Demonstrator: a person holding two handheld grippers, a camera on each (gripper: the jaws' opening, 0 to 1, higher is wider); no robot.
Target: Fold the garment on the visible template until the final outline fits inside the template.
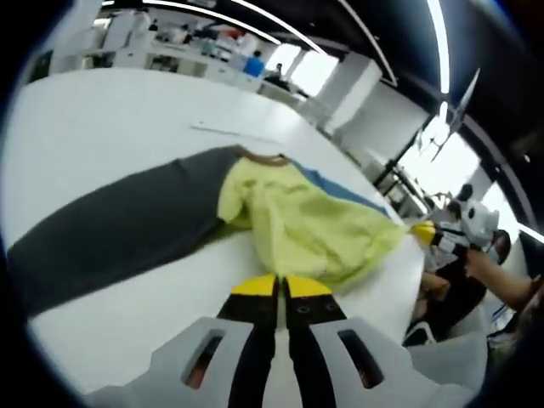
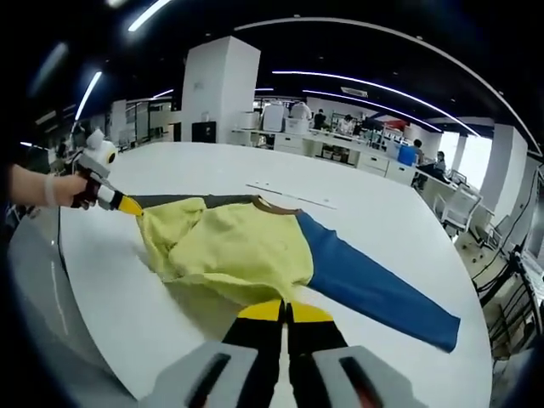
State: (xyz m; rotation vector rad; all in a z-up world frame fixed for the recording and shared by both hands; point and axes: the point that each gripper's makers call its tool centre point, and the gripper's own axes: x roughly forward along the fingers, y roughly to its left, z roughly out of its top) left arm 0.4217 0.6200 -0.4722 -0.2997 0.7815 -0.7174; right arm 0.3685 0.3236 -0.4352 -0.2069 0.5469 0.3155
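Observation:
A long-sleeved garment lies on the white table, with a yellow body, a dark grey sleeve, a blue sleeve and a brown collar. My left gripper is shut at the yellow hem's near edge. From the right, my right gripper pinches a yellow corner that is pulled to a point. In the right gripper view the yellow body and the blue sleeve spread out ahead. The right gripper is shut at the hem, and the left gripper holds the far left corner.
A thin pale strip lies on the table beyond the collar. The table's rounded edge curves close by on the left. A person's hand and arm show. Office desks, chairs and people fill the background.

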